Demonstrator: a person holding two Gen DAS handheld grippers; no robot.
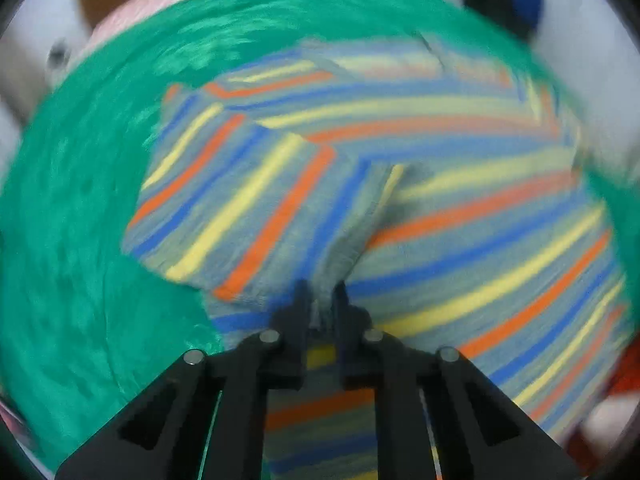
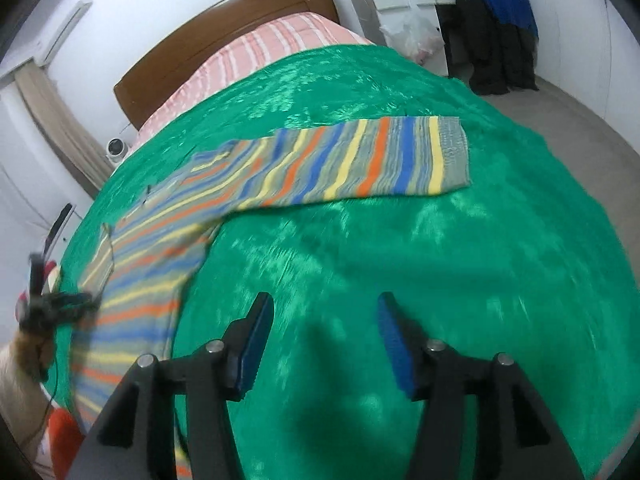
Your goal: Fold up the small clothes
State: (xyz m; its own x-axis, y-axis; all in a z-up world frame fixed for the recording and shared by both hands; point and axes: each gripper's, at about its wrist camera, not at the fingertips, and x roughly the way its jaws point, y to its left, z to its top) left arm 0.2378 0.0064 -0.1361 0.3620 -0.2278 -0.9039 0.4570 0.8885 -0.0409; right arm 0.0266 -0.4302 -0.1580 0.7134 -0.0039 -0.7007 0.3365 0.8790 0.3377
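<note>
Your left gripper (image 1: 322, 292) has its jaws pinched together on the striped sweater (image 1: 400, 184), clamping a fold of the knit near the body's edge; the left wrist view is motion-blurred, so the exact grab spot is hard to pin down. Your right gripper (image 2: 324, 320) hangs with jaws spread wide apart, blue pads (image 2: 394, 344) showing, nothing between them, over bare green blanket (image 2: 400, 260). The sweater lies on that blanket on the bed (image 2: 272, 44), to the left and ahead of your right gripper, apart from it. One sleeve (image 2: 380, 160) stretches flat to the right, cuff end furthest out; the body runs down toward the bed's near-left edge, where the left gripper shows, blurred, at its hem. Pink striped bedding (image 2: 260, 52) sits beyond the blanket, against a brown headboard (image 2: 224, 28). Dark and blue clothes (image 2: 496, 28) hang at the far right by the wall.
</note>
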